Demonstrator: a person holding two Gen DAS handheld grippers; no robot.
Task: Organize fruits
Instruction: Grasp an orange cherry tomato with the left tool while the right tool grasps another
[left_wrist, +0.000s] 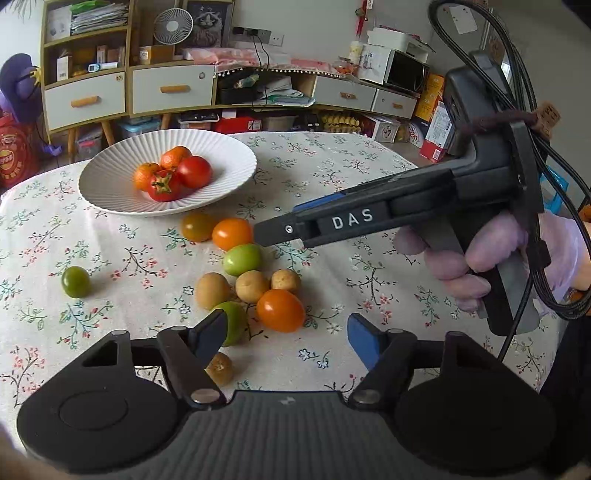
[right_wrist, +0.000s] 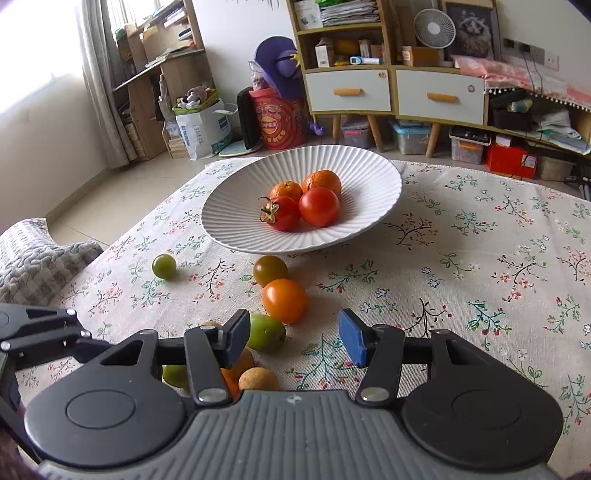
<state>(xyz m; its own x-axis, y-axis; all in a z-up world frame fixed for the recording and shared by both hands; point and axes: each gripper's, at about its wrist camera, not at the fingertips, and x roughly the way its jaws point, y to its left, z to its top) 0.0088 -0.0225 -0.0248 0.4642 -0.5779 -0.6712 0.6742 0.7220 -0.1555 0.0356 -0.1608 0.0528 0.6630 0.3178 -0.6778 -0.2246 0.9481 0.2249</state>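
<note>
A white ribbed plate (left_wrist: 110, 192) (right_wrist: 236, 225) holds two tangerines (left_wrist: 175, 155) and two red tomatoes (left_wrist: 194, 171). In front of it on the floral cloth lie loose fruits: an orange tomato (left_wrist: 232, 233) (right_wrist: 285, 301), a green fruit (left_wrist: 242, 259) (right_wrist: 266, 332), a brownish tomato (left_wrist: 197, 226) (right_wrist: 270, 270), tan longans (left_wrist: 252, 285), a second orange tomato (left_wrist: 280, 310) and a lone green one (left_wrist: 75, 281) (right_wrist: 164, 266). My left gripper (left_wrist: 286, 332) is open and empty over the pile. My right gripper (right_wrist: 293, 338) is open and empty, reaching toward the orange tomato; it also shows in the left wrist view (left_wrist: 273, 230).
The floral tablecloth (left_wrist: 369, 177) covers the table. Behind the table stand cabinets with drawers (left_wrist: 85, 99) and storage boxes on the floor. A grey cushion (right_wrist: 33, 258) lies at the table's left edge in the right wrist view.
</note>
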